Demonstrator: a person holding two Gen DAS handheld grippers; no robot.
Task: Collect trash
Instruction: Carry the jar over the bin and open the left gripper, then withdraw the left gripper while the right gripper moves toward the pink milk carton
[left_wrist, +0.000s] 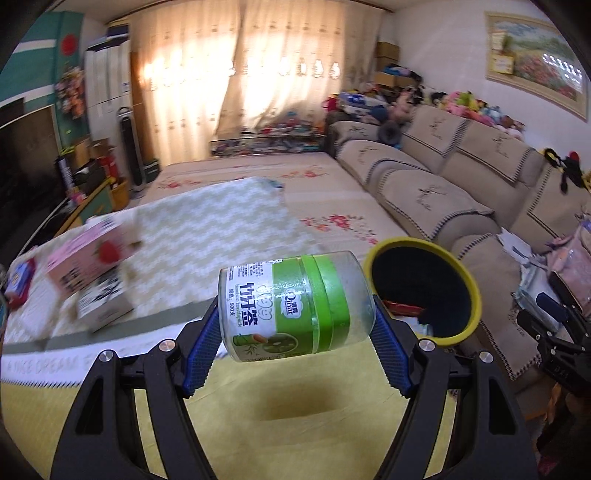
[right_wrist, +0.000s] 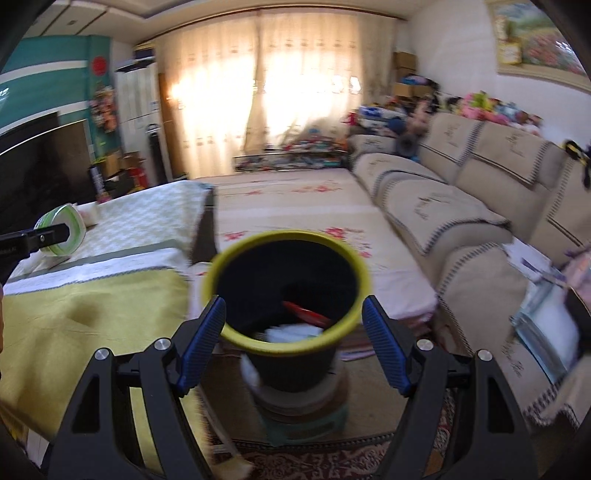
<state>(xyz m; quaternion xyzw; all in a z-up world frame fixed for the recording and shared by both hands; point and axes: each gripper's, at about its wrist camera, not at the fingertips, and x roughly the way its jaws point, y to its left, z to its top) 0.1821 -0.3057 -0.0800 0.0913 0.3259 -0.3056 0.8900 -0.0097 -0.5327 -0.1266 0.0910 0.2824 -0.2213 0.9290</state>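
My left gripper (left_wrist: 295, 332) is shut on a clear plastic toothpick jar with a green label (left_wrist: 295, 306), held on its side above the table. The jar also shows at the far left of the right wrist view (right_wrist: 64, 230). A black trash bin with a yellow rim (left_wrist: 424, 291) stands just right of the jar, with a red wrapper inside. My right gripper (right_wrist: 293, 332) is open and empty, its fingers on either side of the bin (right_wrist: 291, 291), just above the rim. Red and white trash lies inside the bin.
A pink carton (left_wrist: 92, 269) and a small red-blue packet (left_wrist: 18, 280) lie on the table's patterned cloth (left_wrist: 203, 229). A beige sofa (left_wrist: 461, 192) runs along the right. The bin stands on a low stool (right_wrist: 306, 417) between table and sofa.
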